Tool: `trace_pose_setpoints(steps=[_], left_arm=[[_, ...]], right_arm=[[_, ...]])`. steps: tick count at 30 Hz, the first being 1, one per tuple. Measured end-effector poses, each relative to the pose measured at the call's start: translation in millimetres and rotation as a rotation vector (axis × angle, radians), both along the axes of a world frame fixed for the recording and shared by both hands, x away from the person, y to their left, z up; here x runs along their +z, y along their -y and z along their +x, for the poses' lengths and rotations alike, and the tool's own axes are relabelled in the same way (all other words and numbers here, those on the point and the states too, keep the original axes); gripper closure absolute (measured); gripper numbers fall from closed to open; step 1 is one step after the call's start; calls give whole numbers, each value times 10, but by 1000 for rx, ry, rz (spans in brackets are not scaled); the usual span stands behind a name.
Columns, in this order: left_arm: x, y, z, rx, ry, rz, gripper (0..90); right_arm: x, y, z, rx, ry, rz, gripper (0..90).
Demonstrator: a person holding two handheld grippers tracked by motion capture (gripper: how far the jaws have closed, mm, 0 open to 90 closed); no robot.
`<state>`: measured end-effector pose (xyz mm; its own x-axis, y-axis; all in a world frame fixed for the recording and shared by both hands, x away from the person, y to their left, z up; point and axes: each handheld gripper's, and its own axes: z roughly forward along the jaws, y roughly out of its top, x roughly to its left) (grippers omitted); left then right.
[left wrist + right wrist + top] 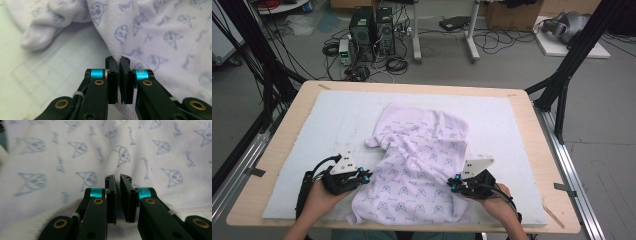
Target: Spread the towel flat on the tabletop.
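A pale lilac garment point(422, 150) printed with small blue cat faces lies crumpled on the white mat, its hem toward the near table edge. My left gripper point(368, 175) is at the garment's left edge, and in the left gripper view the left gripper point(118, 60) is shut with the fabric's edge point(117, 50) pinched between the pads. My right gripper point(452, 184) is at the right side of the garment. In the right gripper view the right gripper point(118, 178) is shut, with cloth point(75, 157) bunched around and between the tips. A sleeve point(40, 35) lies beyond the left jaws.
The white padded mat point(337, 115) covers most of the wooden table point(287, 130). Black frame legs point(562, 85) stand at the table's far corners. Computers and cables point(372, 35) sit on the floor beyond the table.
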<state>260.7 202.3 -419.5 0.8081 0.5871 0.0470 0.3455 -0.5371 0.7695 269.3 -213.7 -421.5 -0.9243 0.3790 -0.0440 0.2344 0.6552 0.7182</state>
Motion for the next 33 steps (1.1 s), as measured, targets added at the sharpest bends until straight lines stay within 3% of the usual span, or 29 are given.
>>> trace_pose_setpoints(steps=[3,7,9,11,13,18,20,23,24,25,27,33], left_arm=[[43,-117,-181,1,11,-2,858],[156,-196,-379,-28,3,-61,848],[210,-193,-420,-42,5,-62,745],[246,-170,-390,-49,12,-60,611],[240,-119,-299,-56,1,-57,569],[29,81,-20,-66,-47,-31,521],[-61,156,45,-76,-70,-13,550],[-143,229,40,-105,-71,27,808],[-151,232,25,-104,-68,27,842],[-145,218,9,-94,-61,22,849],[-108,156,-22,-78,-53,11,853],[97,-72,-216,-76,-34,-57,841]], right_arm=[[53,-7,-124,27,1,5,840],[169,-14,-298,81,-1,20,830],[277,26,-359,107,-1,88,799],[379,60,-361,79,29,113,747],[402,53,-283,56,46,88,681],[182,-98,-30,43,-4,19,537],[58,-161,34,40,-32,-6,533],[-99,-214,62,52,-63,-37,611],[-136,-217,53,58,-70,-40,657],[-141,-203,34,64,-66,-25,739],[-118,-171,10,70,-54,-29,803],[-43,-115,-61,92,-45,-32,827]])
